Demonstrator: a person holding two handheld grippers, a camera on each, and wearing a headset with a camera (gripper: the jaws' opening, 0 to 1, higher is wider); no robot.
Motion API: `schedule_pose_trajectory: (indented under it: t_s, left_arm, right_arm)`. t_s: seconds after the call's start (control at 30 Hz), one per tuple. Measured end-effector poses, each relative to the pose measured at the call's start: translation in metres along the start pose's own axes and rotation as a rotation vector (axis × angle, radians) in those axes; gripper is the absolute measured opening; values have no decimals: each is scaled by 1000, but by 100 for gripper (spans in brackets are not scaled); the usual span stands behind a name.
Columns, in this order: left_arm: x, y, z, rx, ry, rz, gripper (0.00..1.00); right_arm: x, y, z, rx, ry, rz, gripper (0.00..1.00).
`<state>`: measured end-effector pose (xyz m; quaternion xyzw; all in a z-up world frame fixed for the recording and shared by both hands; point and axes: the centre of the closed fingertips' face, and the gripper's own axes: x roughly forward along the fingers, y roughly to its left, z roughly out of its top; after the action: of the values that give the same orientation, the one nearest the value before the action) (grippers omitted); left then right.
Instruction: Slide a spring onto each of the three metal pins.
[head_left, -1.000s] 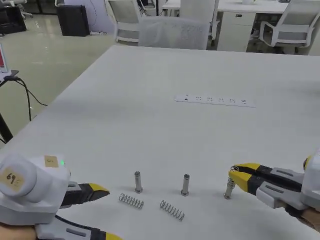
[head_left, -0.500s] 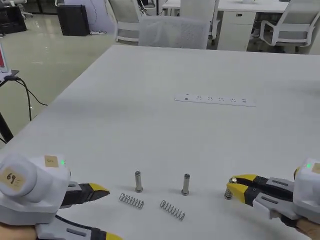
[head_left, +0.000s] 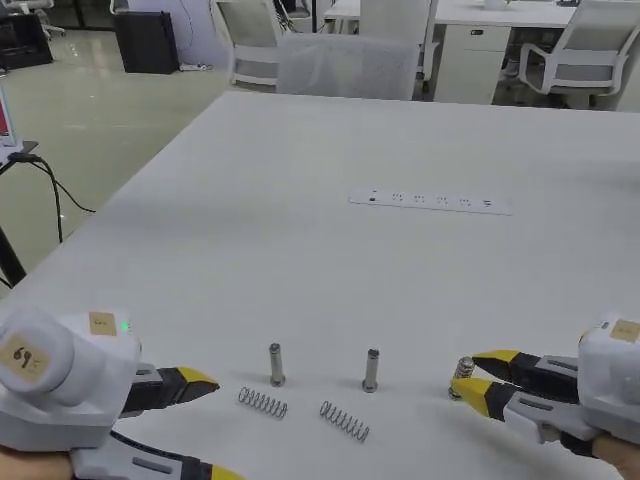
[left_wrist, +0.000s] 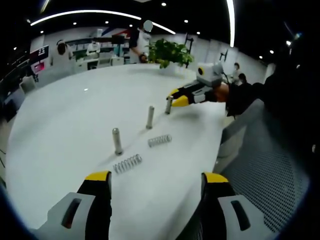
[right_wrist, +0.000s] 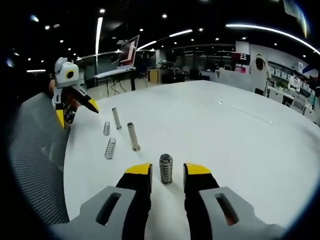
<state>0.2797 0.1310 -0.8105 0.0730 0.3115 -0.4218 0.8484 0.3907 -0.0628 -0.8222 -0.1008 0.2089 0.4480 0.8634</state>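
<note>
Three metal pins stand in a row near the table's front edge: left pin (head_left: 276, 364), middle pin (head_left: 372, 369), right pin (head_left: 462, 378). A spring (right_wrist: 166, 168) sits around the right pin. My right gripper (head_left: 479, 375) is open, its yellow tips either side of that pin without touching it. Two loose springs (head_left: 262, 402) (head_left: 344, 420) lie flat in front of the left and middle pins. At the lower left, my left gripper (head_left: 205, 428) is open with nothing in it, just left of the nearer spring (left_wrist: 127, 163).
A flush power strip (head_left: 430, 201) is set into the white table (head_left: 300, 240) further back. Office chairs (head_left: 345, 62) stand beyond the far edge. The table's front edge runs just below the springs.
My right gripper went down the right pin, then drew back to the right and opened. The spring now sits on that pin. The left gripper has not moved.
</note>
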Motion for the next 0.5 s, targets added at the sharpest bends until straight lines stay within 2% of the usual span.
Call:
schedule_pose_trajectory:
  t_s: [0.17,0.23,0.33,0.5]
  left_arm:
    - [0,0,1,-1,-3,1,69]
    - [0,0,1,-2,-4,1,69]
    - [0,0,1,-2,-3,0,69]
    - [0,0,1,0,-4,1,69]
  right_arm:
    - [-7,-1,-1,15,25,-22,29]
    - [-10,2,-2,25,63,-24,30]
    - [-13,4,-4,-28,106,-30,32]
    - [-12,9,-7,-73,154,-32,33]
